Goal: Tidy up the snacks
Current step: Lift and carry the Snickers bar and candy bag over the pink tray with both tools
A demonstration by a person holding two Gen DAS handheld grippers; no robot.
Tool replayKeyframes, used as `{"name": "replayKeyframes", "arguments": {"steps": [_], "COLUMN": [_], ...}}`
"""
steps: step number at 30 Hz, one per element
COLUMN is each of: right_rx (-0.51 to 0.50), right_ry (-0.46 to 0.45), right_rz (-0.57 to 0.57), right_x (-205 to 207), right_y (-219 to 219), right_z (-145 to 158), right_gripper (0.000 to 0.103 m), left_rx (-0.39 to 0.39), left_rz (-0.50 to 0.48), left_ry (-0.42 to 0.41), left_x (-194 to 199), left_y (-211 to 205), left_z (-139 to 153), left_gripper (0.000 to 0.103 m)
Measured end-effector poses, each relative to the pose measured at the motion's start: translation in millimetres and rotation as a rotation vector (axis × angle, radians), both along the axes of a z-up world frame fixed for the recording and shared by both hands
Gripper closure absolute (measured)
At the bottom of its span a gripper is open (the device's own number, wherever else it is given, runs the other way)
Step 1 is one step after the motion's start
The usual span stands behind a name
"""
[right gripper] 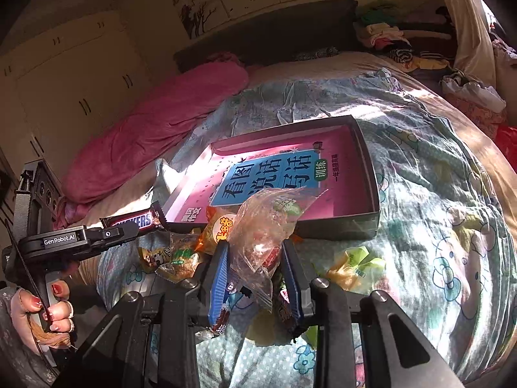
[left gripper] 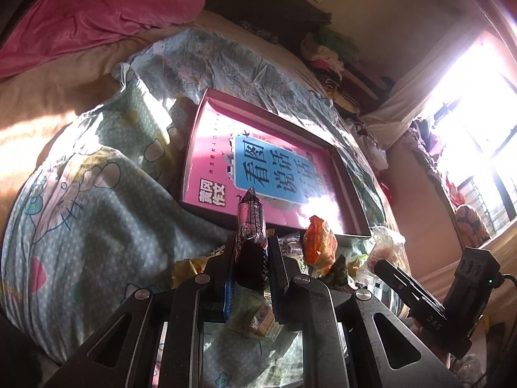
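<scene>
My left gripper [left gripper: 252, 255] is shut on a brown Snickers bar [left gripper: 250, 216], which stands up between the fingers, lifted off the quilt. From the right wrist view the same bar [right gripper: 135, 221] lies level in the left gripper [right gripper: 129, 229], left of the box. My right gripper [right gripper: 255, 258] is shut on a clear plastic bag of snacks [right gripper: 268, 223], raised above the pile. A dark shallow box [right gripper: 368, 174] with a pink book lying in it rests on the quilt just beyond both grippers. Loose snacks lie in front of the box: an orange packet [right gripper: 219, 226] and a yellow-green packet [right gripper: 355, 265].
The box [left gripper: 352, 200] lies on a rumpled cartoon-print quilt [left gripper: 80, 194] over a bed. A pink blanket [right gripper: 155, 129] is heaped at the back left. Clothes [right gripper: 387, 38] are piled by the headboard. A person's hand [right gripper: 48, 310] grips the left handle. A bright window [left gripper: 468, 113] is on the right.
</scene>
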State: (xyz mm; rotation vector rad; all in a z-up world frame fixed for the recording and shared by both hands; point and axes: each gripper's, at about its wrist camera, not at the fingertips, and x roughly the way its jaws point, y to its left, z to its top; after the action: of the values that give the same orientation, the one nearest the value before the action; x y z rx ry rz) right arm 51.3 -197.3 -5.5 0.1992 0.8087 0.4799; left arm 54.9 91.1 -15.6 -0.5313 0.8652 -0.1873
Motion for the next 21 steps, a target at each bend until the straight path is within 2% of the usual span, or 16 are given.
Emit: {"name": "replayKeyframes", "arguments": {"steps": [9,21], "right_rx": [-0.019,-0.045], "right_ry": [-0.03,-0.01], "right_rz": [-0.054,-0.086], "right_x": [32,71], "right_y": [-16,-23], "right_z": [0,-17], "right_gripper": [0.07,0.07], "left_rx": [0.024,0.013], "left_rz": [0.022,0.037], "left_ry": [-0.026,0.016], "left_x": [33,62], "left_y": [-5,-10], "left_z": [-1,-22], "left_gripper": [0.086,0.086]}}
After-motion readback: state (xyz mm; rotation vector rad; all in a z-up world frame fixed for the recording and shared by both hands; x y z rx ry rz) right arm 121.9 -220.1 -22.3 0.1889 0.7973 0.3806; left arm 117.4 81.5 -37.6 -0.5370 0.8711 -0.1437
